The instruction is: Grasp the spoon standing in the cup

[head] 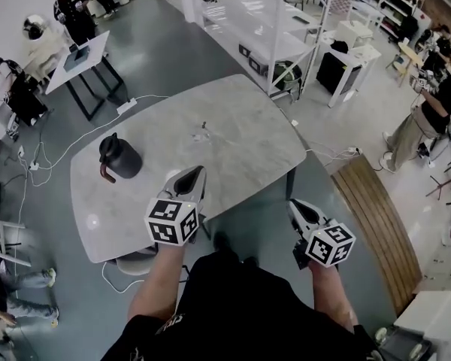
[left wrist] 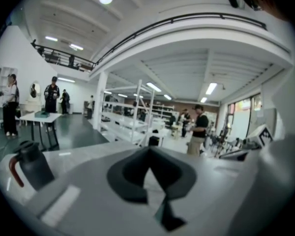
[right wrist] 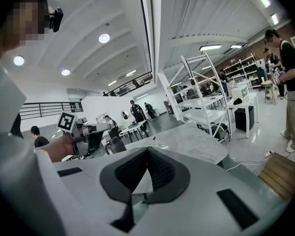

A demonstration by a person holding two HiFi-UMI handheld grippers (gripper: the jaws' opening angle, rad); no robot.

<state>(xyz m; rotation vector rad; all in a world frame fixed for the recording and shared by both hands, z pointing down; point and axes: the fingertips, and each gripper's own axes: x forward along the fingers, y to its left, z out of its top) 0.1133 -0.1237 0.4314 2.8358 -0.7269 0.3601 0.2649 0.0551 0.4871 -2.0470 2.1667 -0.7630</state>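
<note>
A small clear cup [head: 202, 134] with a thin spoon standing in it sits near the middle of the grey marble table [head: 248, 138]. In the right gripper view the spoon [right wrist: 154, 140] shows as a small upright sliver just beyond the jaw tips. My left gripper [head: 201, 170] hovers over the table's near edge, short of the cup, with its jaws shut and nothing between them [left wrist: 148, 149]. My right gripper [head: 292, 203] is off the table's near right corner, its jaws also together and empty [right wrist: 147, 149]. The left gripper view does not show the cup.
A black jug [head: 119, 156] with a brown handle stands on the table's left part, also visible in the left gripper view [left wrist: 32, 163]. White shelving and tables [head: 255, 21] stand beyond. A wooden bench [head: 376, 216] lies to the right. People stand around the room's edges.
</note>
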